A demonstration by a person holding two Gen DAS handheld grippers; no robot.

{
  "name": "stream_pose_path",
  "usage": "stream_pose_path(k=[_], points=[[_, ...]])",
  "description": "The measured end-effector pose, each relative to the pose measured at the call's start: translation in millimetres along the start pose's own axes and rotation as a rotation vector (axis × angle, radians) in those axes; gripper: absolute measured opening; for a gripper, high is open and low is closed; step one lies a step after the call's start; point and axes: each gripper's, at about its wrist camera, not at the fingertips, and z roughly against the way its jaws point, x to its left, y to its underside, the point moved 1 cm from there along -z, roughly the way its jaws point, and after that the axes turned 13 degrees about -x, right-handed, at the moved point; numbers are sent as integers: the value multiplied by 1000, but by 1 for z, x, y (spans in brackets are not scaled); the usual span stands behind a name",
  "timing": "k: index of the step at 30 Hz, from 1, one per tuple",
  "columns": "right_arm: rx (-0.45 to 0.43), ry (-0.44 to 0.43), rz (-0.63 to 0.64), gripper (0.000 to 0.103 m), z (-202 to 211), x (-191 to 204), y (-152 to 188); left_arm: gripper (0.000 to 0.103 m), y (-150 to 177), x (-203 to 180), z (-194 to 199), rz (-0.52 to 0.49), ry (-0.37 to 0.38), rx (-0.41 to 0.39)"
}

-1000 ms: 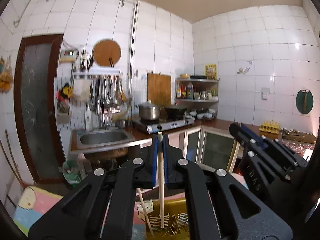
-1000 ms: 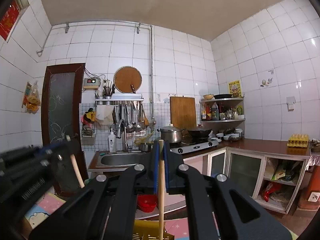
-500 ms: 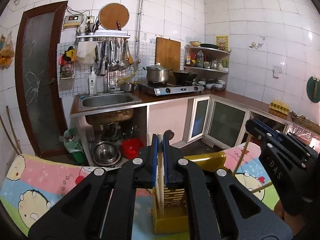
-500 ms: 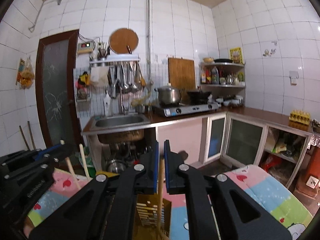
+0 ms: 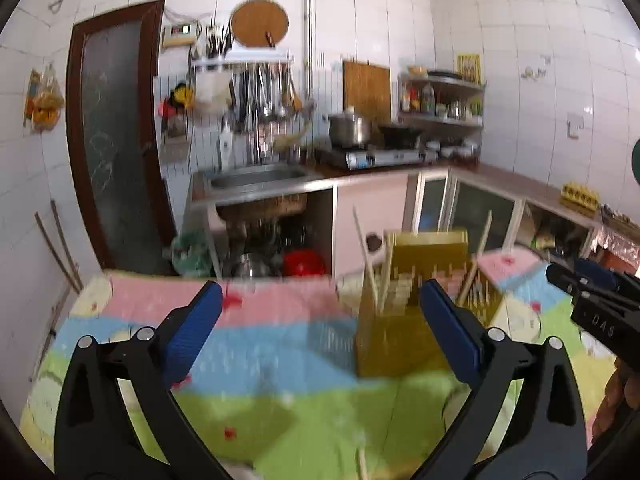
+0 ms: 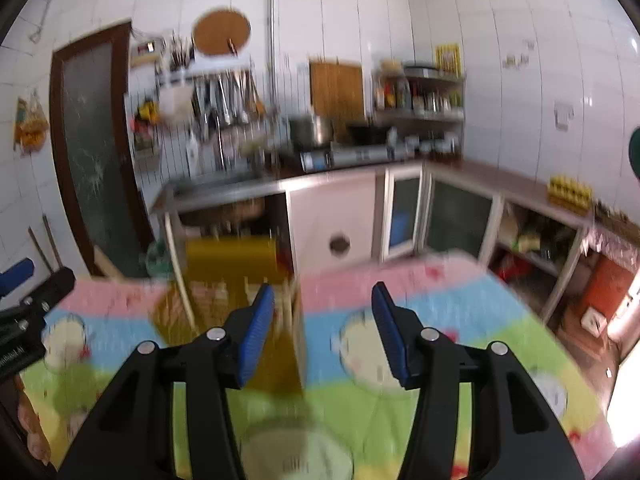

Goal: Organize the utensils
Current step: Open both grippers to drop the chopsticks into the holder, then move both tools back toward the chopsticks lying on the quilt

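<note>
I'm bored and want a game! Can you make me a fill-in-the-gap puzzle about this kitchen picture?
1. The chopsticks stand in a holder coloured ____.
2. Both tongs, left and right, have their jaws ____.
3. The pads on the tongs are coloured ____.
4. The holder stands on a colourful ____.

Missing words: yellow; open; blue; mat

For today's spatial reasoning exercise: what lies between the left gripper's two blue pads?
In the left wrist view, only the pastel cartoon mat shows between the open left gripper pads; the yellow slotted plastic utensil holder with wooden chopsticks stands beyond them.
</note>
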Motion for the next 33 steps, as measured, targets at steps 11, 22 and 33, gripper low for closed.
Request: stream_pose_path(k=[11,22,33], points=[[230,77,22,51,17,-2,119,98,98,4,7,32,16,235],[354,35,-16,44,12,1,152,97,146,-7,-11,-24,52,370],[390,-2,-2,20,10,8,153,53,162,-19,-23,-27,101,480]])
